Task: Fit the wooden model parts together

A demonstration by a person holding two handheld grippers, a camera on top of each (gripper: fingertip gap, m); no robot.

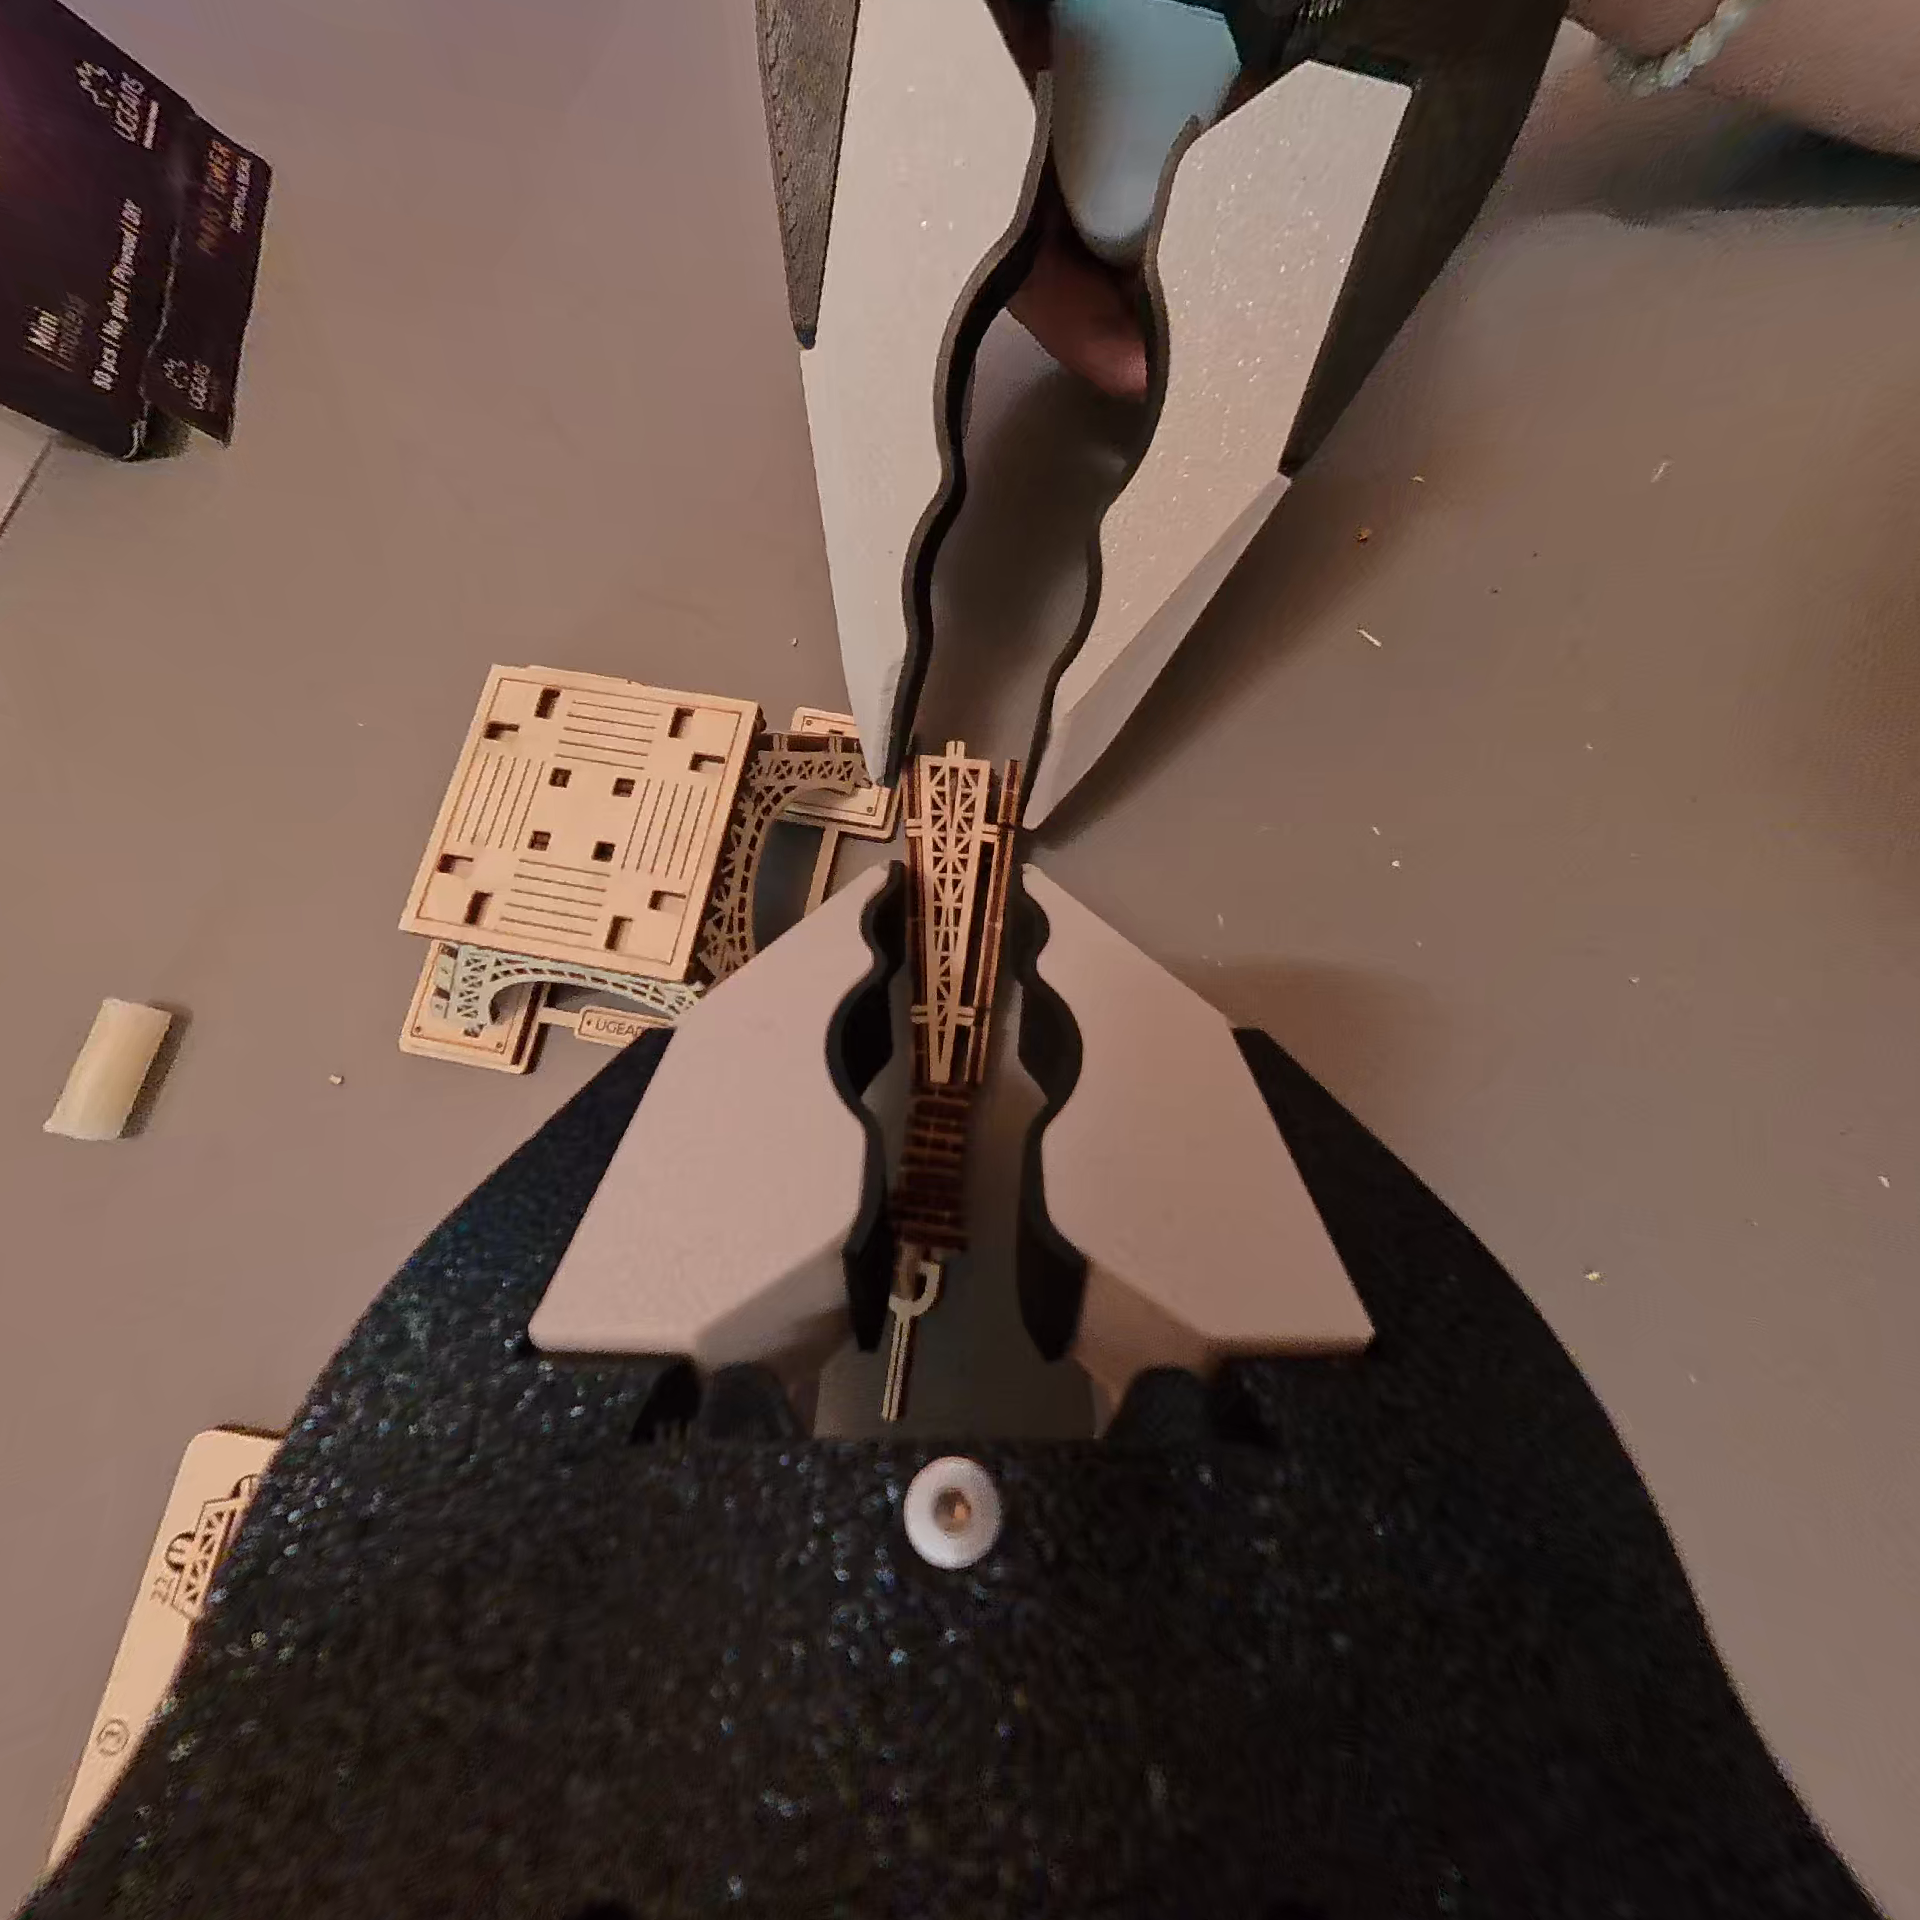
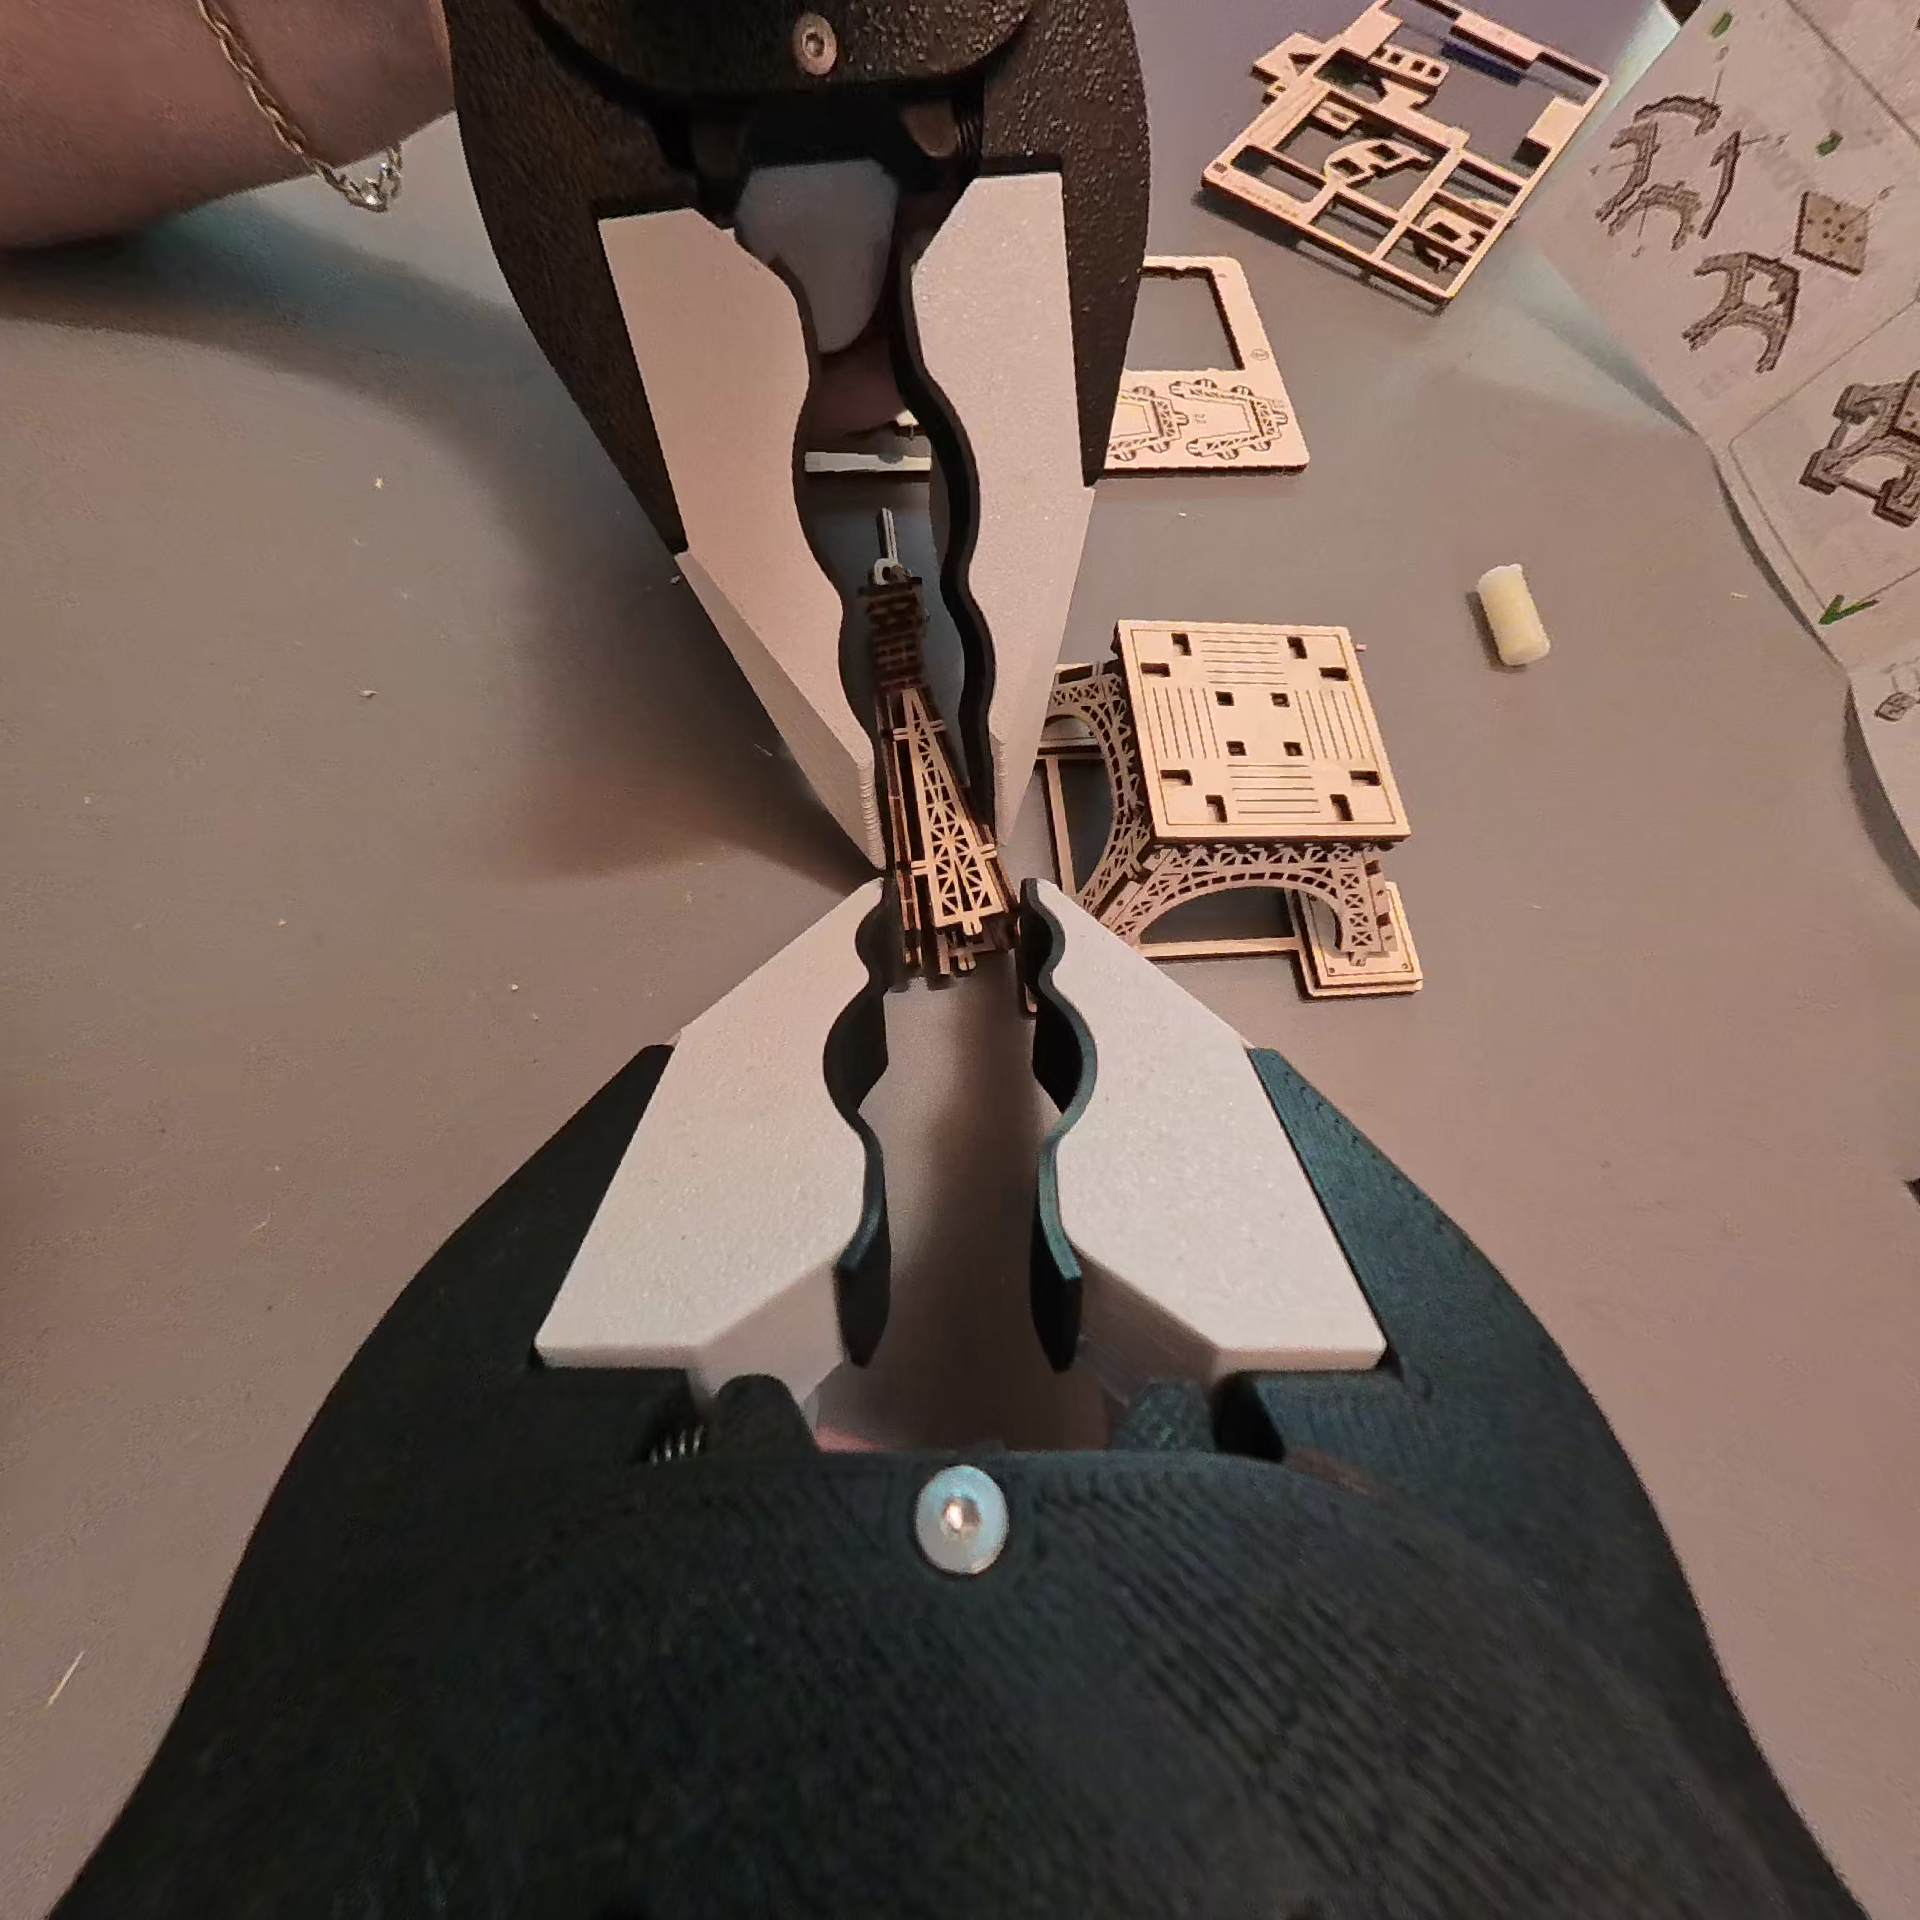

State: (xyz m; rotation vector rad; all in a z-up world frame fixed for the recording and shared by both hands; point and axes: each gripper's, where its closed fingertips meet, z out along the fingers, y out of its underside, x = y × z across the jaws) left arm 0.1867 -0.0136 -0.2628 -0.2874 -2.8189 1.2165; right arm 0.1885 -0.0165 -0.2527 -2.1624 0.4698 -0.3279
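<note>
A slim wooden tower top (image 1: pixel 951 935) with a thin spire is held in the air between both grippers. My left gripper (image 1: pixel 958 873) is shut on its shaft, with the spire pointing back between the fingers. My right gripper (image 2: pixel 956 899) is shut on its wide lower end (image 2: pixel 951 883). The two grippers meet tip to tip: the right gripper (image 1: pixel 956 800) comes in from the top of the left wrist view, and the left gripper (image 2: pixel 935 831) from the top of the right wrist view. The wooden tower base (image 1: pixel 582 821), a square slotted platform on arched legs, stands on the table just beside them (image 2: pixel 1262 738).
The base rests on flat wooden frame sheets (image 2: pixel 1361 966). More punched-out wooden sheets (image 2: pixel 1403 145) and a paper instruction sheet (image 2: pixel 1787 312) lie farther off. A small cream cylinder (image 1: pixel 109 1070) and a dark box (image 1: pixel 125 260) sit on the grey table (image 1: pixel 1507 935). A wrist with a bracelet (image 2: pixel 156 135) shows. Less than 4 cm separates the two grippers' tips. The small cream cylinder (image 1: pixel 109 1070) is about equally far from each gripper, around 15 centimeters. It is also in sight in the right wrist view (image 2: pixel 1512 611).
</note>
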